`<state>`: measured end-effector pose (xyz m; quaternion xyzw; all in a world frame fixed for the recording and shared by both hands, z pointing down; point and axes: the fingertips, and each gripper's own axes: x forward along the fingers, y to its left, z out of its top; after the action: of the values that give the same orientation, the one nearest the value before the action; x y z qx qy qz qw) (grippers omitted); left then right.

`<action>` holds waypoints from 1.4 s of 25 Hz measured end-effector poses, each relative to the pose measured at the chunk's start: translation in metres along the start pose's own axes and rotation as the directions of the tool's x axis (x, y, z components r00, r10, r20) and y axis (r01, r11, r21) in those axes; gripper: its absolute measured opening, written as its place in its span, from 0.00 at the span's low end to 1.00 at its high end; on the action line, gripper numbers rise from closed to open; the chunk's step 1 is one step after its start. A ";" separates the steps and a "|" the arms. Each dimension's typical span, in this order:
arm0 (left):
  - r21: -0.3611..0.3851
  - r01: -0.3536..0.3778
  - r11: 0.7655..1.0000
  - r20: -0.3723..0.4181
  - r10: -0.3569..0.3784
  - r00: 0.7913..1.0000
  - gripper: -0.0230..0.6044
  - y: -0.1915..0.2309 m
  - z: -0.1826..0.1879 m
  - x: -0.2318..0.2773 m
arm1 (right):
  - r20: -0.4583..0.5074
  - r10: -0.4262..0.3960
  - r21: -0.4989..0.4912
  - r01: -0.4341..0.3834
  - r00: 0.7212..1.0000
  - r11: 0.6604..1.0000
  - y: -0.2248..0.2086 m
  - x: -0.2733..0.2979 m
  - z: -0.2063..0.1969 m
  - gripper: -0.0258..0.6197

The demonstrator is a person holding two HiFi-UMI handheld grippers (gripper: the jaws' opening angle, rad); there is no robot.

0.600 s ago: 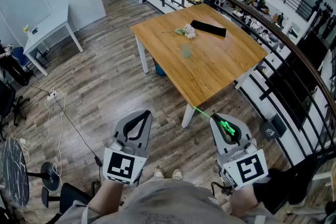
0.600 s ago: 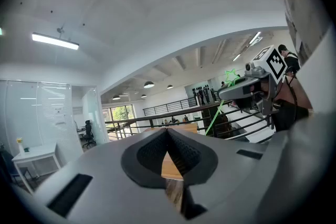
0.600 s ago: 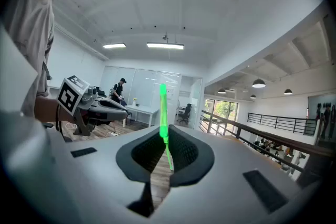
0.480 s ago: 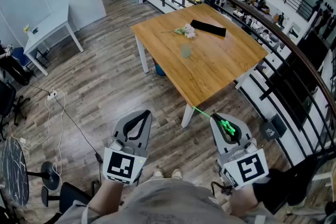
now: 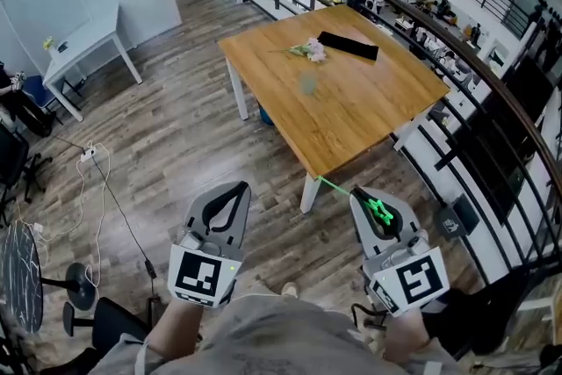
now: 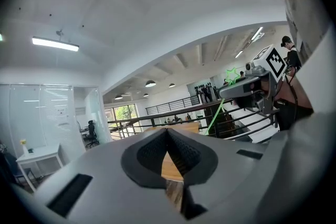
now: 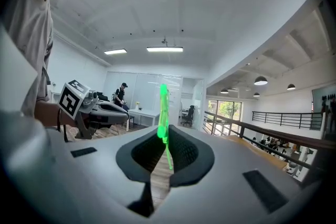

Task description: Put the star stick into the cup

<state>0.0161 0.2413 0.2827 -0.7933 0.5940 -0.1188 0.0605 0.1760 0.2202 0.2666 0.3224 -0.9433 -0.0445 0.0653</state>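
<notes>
Head view: the framing shifts slightly against half a second back. The floor clutter at the left slides down the picture, and one shoe tip (image 5: 288, 287) shows below the grippers where two showed. Reads as a step or a lean toward the table (image 5: 351, 118); no reach yet.

Both grippers keep their places in the picture, low and near the body, well apart from the table top.

Right gripper (image 5: 358, 193): no change in grip. Right gripper view shows the jaws pinched together on the green star stick (image 7: 164, 113), which stands up between them and leans a little. From the head, the stick (image 5: 378, 210) lies along that gripper, its thin end poking out past the jaw tips toward the table's near corner.

Left gripper (image 5: 239, 189): jaws closed tip to tip with nothing between them in the left gripper view (image 6: 168, 132). Idle.

Cup (image 5: 309, 84): a pale, see-through shape mid-table, hard to make out. Flowers (image 5: 313, 52) and a flat black thing (image 5: 349, 46) lie beyond it.

Meaning for the task: the stick is secured and the carry is barely begun. My guess is that the whole approach to the cup remains, then lining up over its mouth. The thin stick could swing in the pinch on the way.
</notes>
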 end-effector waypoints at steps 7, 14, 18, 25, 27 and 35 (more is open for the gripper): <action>0.034 -0.019 0.999 -0.011 0.019 1.000 0.06 -0.004 -0.006 0.005 | 0.007 0.018 -0.006 -0.018 1.000 1.000 -0.009 0.000 -0.007 0.10; 0.028 -0.030 0.999 -0.006 0.030 1.000 0.06 -0.002 -0.014 0.019 | 0.016 0.018 -0.008 -0.018 1.000 1.000 -0.019 0.008 -0.018 0.10; 0.045 -0.023 0.999 -0.007 0.023 1.000 0.06 0.004 -0.018 0.038 | 0.010 0.016 -0.006 -0.016 1.000 1.000 -0.031 0.022 -0.027 0.10; 0.045 0.006 0.999 -0.017 -0.005 1.000 0.06 0.036 -0.038 0.073 | -0.015 0.002 -0.008 -0.003 1.000 1.000 -0.046 0.069 -0.038 0.10; 0.040 0.014 0.999 -0.022 -0.013 1.000 0.06 0.049 -0.043 0.090 | -0.027 -0.002 -0.004 0.002 1.000 1.000 -0.055 0.088 -0.041 0.10; 0.019 0.061 0.998 -0.036 -0.061 0.998 0.06 0.122 -0.053 0.165 | -0.073 -0.041 0.013 0.042 0.996 0.999 -0.095 0.182 -0.039 0.10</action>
<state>-0.0673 0.0512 0.3239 -0.8082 0.5693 -0.1407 0.0545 0.0965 0.0315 0.3099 0.3437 -0.9337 -0.0272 0.0964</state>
